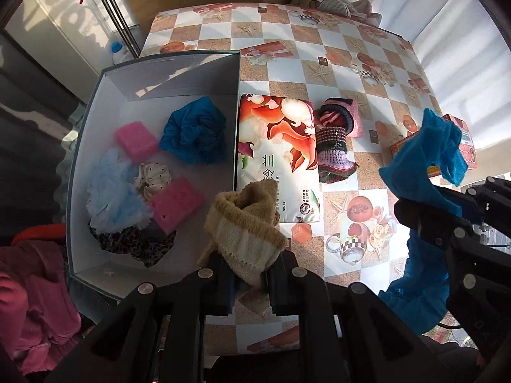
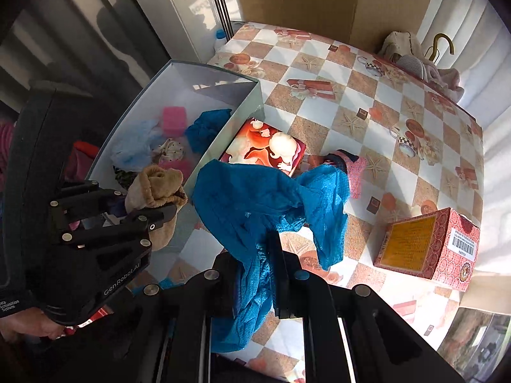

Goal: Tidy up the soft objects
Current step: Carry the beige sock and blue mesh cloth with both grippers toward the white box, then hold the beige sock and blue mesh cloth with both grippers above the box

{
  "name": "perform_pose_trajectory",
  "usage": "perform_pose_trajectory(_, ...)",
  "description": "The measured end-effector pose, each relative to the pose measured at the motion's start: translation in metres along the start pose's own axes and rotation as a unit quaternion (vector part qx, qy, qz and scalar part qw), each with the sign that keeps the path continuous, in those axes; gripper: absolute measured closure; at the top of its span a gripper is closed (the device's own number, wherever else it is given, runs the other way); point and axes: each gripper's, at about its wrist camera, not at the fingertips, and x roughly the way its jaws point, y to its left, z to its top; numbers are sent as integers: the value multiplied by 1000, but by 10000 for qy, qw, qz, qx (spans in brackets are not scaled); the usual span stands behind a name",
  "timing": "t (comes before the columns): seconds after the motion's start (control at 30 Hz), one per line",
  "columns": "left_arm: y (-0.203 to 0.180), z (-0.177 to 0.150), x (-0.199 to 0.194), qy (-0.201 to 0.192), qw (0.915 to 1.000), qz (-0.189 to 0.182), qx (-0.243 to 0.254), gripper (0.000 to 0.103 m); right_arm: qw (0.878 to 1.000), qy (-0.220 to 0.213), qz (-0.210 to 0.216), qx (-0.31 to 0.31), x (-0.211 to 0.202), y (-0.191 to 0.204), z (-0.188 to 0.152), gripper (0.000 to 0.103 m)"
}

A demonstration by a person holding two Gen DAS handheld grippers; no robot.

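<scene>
My left gripper (image 1: 252, 265) is shut on a beige knitted sock (image 1: 246, 226), held over the table beside the right wall of the open white box (image 1: 179, 63). The box holds a crumpled blue cloth (image 1: 194, 134), two pink sponges (image 1: 135, 140), a pale blue puff (image 1: 111, 191) and a dotted cloth (image 1: 153, 175). My right gripper (image 2: 255, 255) is shut on a blue mesh cloth (image 2: 265, 198) that drapes over its fingers above the table. In the right wrist view the left gripper (image 2: 140, 201) and its sock (image 2: 156, 188) hang by the box (image 2: 236, 111).
A flowered tissue pack (image 1: 274, 146) lies against the box's outer wall, with a knitted striped slipper (image 1: 335, 137) beside it. A red carton (image 2: 428, 245) stands at the table's right. Clothes and a hanger (image 1: 335, 3) sit at the far edge. A hand (image 2: 32, 322) holds the left gripper.
</scene>
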Motion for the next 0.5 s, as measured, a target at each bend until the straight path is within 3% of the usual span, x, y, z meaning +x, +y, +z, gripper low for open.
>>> perform_pose_trajectory(0.5,48,-32,4,112,9978,116,-650,86,9983,108,89,-571,9,42,5,88)
